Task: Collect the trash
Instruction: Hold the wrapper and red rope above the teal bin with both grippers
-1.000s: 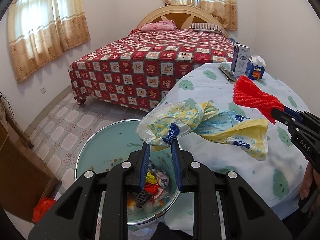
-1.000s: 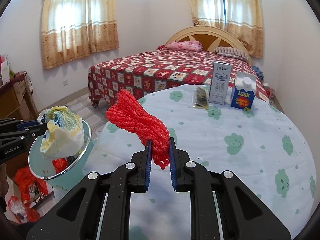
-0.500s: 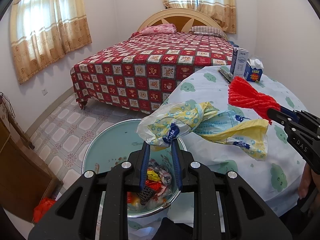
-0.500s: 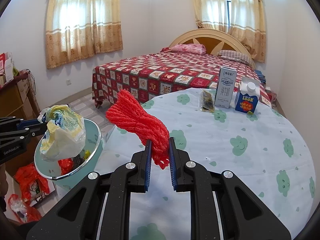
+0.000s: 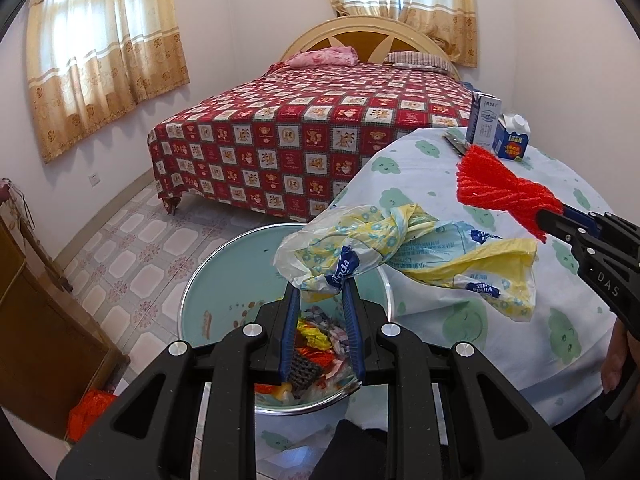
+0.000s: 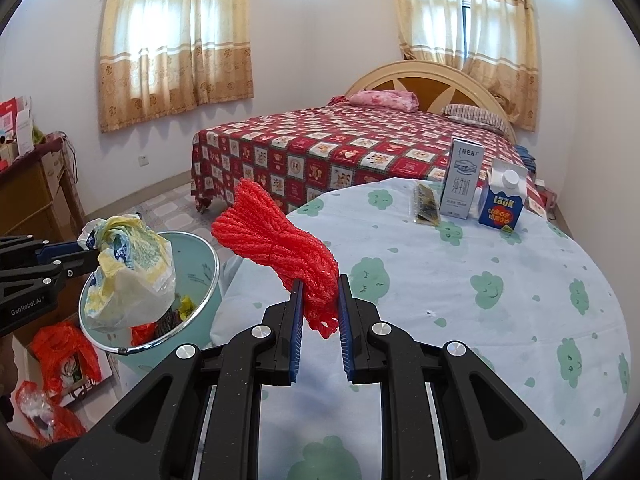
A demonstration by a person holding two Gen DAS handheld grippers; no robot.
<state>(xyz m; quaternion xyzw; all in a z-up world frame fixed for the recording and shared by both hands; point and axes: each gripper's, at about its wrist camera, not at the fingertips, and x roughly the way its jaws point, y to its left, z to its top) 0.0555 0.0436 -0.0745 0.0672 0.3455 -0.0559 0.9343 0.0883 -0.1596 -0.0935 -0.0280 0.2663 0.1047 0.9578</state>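
The crinkled plastic bag (image 5: pixel 404 252) clamped in the left fingers (image 5: pixel 289 320) half hides the bin's (image 5: pixel 224 280) jumbled contents, while the right fingers (image 6: pixel 297 320) pinch bunched red netting (image 6: pixel 276 248).

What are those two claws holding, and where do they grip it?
Left gripper pinches the crumpled plastic bag at its lower edge; right gripper clamps the red mesh netting near its lower end.

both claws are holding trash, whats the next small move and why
Probably open the left claw. Its crumpled plastic wrapper already hangs over the open teal bin, so it should drop in. The right claw, shut on the red mesh bundle, is above the table's edge and needs carrying farther first.
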